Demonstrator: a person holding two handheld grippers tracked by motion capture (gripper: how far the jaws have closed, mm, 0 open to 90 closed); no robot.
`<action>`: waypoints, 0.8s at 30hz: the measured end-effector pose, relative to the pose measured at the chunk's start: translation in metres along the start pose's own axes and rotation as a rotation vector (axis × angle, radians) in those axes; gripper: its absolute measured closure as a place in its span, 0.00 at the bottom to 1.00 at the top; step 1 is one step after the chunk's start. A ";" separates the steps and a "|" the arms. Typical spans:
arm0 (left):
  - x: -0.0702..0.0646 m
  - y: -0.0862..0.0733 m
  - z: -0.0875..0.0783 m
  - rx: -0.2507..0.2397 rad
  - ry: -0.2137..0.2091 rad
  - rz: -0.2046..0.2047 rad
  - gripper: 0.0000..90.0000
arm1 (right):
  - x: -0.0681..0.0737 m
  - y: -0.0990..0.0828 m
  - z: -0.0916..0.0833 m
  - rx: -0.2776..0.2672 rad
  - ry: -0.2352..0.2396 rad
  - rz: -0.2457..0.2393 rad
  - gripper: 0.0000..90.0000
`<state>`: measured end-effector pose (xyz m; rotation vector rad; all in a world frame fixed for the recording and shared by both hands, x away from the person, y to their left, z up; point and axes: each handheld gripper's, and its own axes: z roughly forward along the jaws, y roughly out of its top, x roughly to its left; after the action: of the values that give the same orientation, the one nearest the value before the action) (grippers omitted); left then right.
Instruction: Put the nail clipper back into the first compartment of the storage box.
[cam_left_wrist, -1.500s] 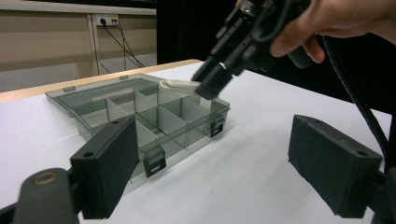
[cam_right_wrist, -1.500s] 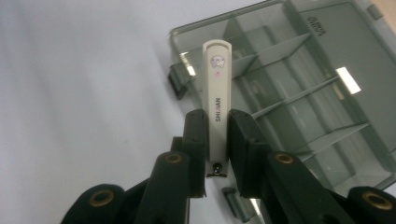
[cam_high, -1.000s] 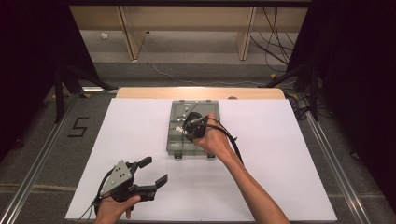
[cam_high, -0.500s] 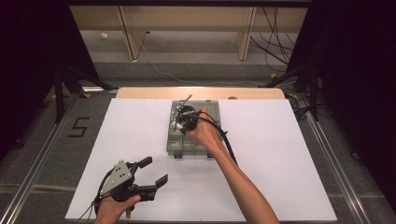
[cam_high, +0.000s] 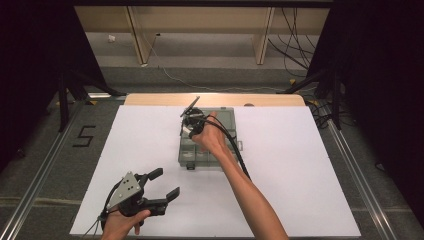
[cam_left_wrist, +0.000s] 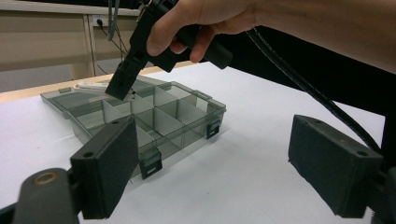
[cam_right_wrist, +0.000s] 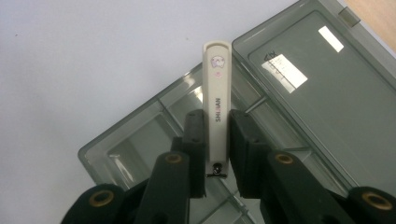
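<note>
- High view: right gripper (cam_high: 191, 121) at frame centre over the grey compartment box (cam_high: 207, 142); left gripper (cam_high: 159, 187), lower left, jaws apart and empty.
- Left gripper view: box at centre left on the white table (cam_left_wrist: 261, 168).
- Right gripper view: jaws clamp a cream nail clipper (cam_right_wrist: 216, 109) above the box.

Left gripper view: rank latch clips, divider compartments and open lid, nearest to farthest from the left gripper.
1. latch clips, on the box's near front wall by the left gripper.
2. divider compartments, mid-box.
3. open lid, laid flat at the far left.
</note>
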<state>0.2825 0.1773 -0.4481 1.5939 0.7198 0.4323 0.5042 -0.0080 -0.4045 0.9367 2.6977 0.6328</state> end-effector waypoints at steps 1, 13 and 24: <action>0.000 0.000 0.001 -0.008 -0.011 0.003 0.18 | 0.000 0.000 0.001 0.003 -0.002 0.003 0.86; 0.000 0.000 0.000 0.001 -0.002 -0.002 0.18 | -0.004 0.001 0.013 0.030 -0.015 0.032 0.86; 0.000 0.000 0.000 0.000 -0.005 0.002 0.18 | -0.005 0.002 0.018 0.042 -0.010 0.045 0.86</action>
<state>0.2823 0.1775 -0.4478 1.5953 0.7143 0.4300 0.5150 -0.0034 -0.4191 1.0104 2.6984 0.5806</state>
